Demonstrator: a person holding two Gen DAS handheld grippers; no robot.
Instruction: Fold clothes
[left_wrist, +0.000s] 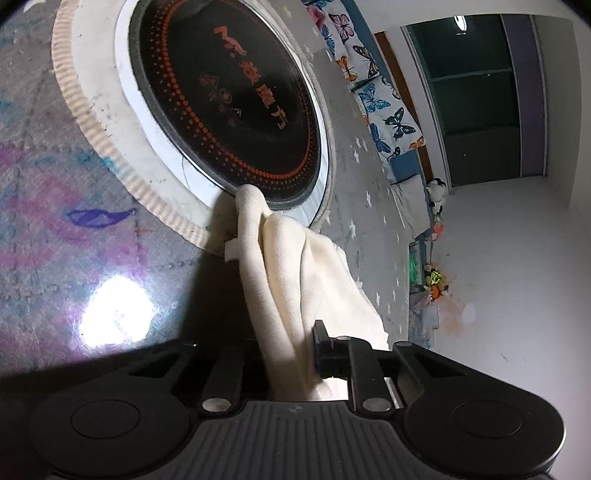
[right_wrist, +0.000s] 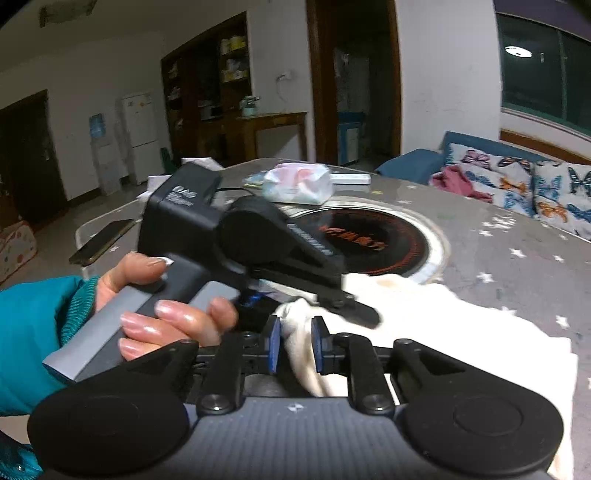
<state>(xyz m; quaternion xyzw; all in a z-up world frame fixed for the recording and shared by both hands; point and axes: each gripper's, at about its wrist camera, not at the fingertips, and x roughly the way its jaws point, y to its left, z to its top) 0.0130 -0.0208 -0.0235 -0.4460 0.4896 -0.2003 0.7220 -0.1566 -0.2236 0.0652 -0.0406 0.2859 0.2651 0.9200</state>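
A cream garment (right_wrist: 443, 325) lies on the grey star-patterned table (right_wrist: 517, 236), beside the round black cooktop (right_wrist: 373, 240). My right gripper (right_wrist: 295, 350) is shut on a bunched edge of the garment between its blue pads. My left gripper (left_wrist: 284, 354) is shut on another fold of the same cream garment (left_wrist: 288, 266), which rises from the jaws toward the cooktop (left_wrist: 229, 99). In the right wrist view the left gripper's body (right_wrist: 258, 251), held by a hand in a teal sleeve, hovers just above the cloth, close in front of my right gripper.
A pastel bundle (right_wrist: 299, 184) and a white remote (right_wrist: 351, 180) lie at the far side of the table. A dark phone (right_wrist: 103, 240) rests at its left edge. A sofa with butterfly cushions (right_wrist: 535, 184) stands at the right.
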